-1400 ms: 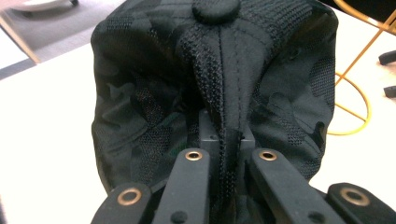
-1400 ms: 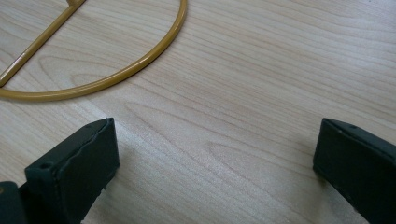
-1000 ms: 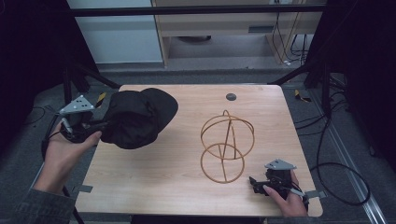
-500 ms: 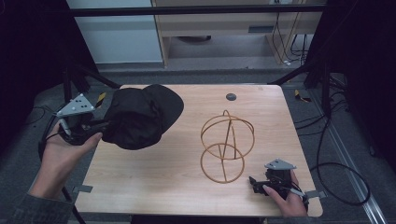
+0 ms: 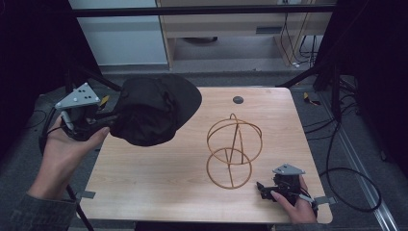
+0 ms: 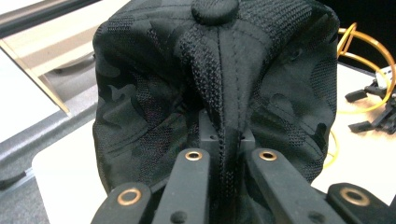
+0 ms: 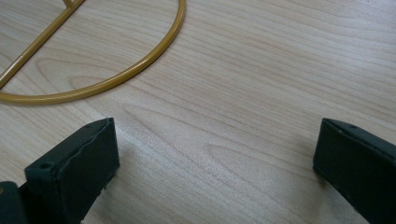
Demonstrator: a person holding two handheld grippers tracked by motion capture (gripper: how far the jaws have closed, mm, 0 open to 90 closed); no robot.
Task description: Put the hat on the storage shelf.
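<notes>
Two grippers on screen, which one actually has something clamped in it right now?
The left gripper: its jaws are pinched on the black cap, lifted off the table. The right gripper rests open on the wood beside the gold wire stand, holding nothing.

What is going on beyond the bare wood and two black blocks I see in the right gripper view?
Observer: The left hand-held gripper holds a black cap lifted above the table.
Operator: How is it gripped?
Observer: The jaws pinch a fold of fabric along the crown seam, below the top button.
Operator: And that golden curve?
Observer: It is the base ring of a wire stand, standing upright beside the right hand-held gripper.
</notes>
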